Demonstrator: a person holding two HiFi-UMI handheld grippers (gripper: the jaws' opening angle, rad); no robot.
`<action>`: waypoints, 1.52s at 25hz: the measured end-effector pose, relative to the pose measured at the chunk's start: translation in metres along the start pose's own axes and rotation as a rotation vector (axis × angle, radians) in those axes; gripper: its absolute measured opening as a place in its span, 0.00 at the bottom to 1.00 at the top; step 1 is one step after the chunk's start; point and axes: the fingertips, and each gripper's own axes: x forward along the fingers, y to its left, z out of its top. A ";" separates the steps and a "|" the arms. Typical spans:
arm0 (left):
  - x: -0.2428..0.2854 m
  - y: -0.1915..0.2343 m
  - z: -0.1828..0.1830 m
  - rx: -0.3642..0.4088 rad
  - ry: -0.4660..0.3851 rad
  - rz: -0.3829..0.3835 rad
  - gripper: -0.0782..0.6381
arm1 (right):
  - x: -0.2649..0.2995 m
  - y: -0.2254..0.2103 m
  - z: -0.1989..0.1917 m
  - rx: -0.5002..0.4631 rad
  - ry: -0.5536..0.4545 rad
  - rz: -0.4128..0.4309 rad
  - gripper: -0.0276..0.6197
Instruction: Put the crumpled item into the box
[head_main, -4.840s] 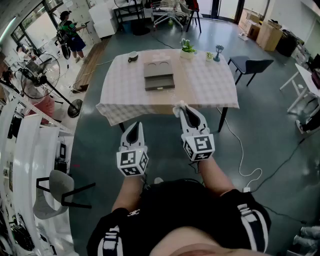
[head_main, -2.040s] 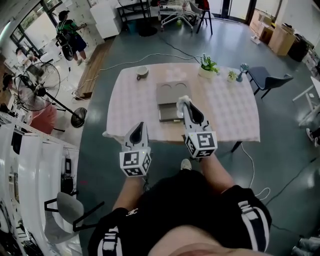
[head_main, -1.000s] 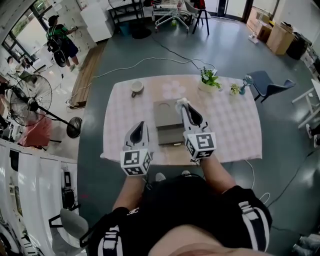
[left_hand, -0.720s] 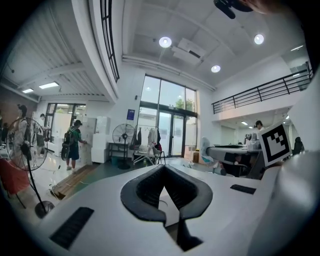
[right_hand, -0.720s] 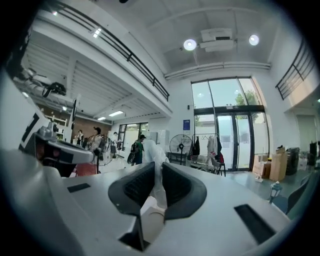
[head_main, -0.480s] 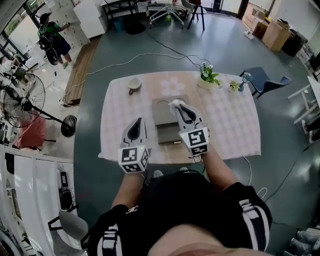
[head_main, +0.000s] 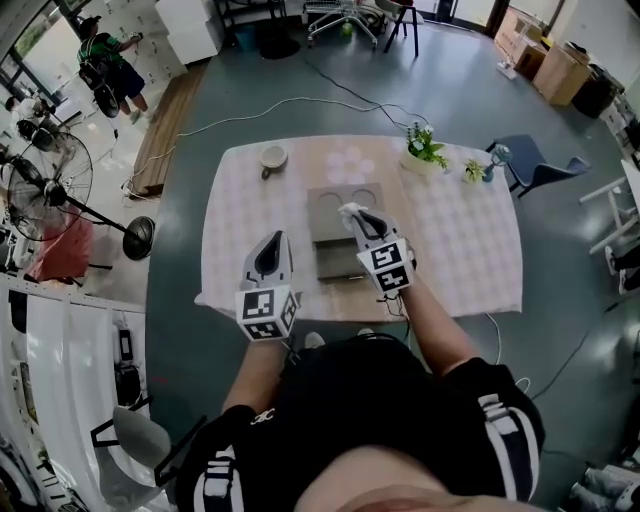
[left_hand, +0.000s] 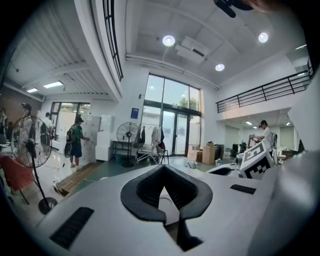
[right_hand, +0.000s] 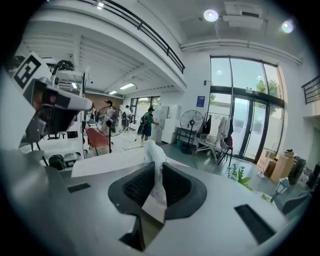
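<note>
In the head view a grey box (head_main: 330, 238) lies open in the middle of the checked table (head_main: 240, 230), its lid folded back with two round marks. My right gripper (head_main: 357, 219) hangs over the box, shut on a white crumpled item (head_main: 349, 210) that sticks out past its tips. In the right gripper view the crumpled item (right_hand: 153, 151) stands pinched between the black pads (right_hand: 176, 186) of the right gripper (right_hand: 155, 169). My left gripper (head_main: 272, 241) is over the table's near left part, left of the box. In its own view the left gripper (left_hand: 164, 169) is shut and holds nothing.
A cup (head_main: 272, 157) sits at the table's far left. A potted plant (head_main: 425, 148) and a small ornament (head_main: 472, 172) stand at the far right. A blue chair (head_main: 540, 160) is beyond the right end, a standing fan (head_main: 40, 190) on the left floor. A person (head_main: 105, 60) stands far off.
The table has come nearer and more centred in the head view. My right gripper has moved forward with the crumpled item to above the box. The left gripper keeps its place.
</note>
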 end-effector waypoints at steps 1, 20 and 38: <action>-0.002 0.000 -0.001 -0.001 0.001 0.005 0.10 | 0.003 0.001 -0.009 0.000 0.024 0.006 0.11; -0.037 0.012 -0.022 -0.012 0.046 0.086 0.10 | 0.036 0.033 -0.138 0.104 0.345 0.117 0.11; -0.056 0.026 -0.021 -0.008 0.050 0.139 0.10 | 0.058 0.060 -0.202 -0.035 0.558 0.168 0.12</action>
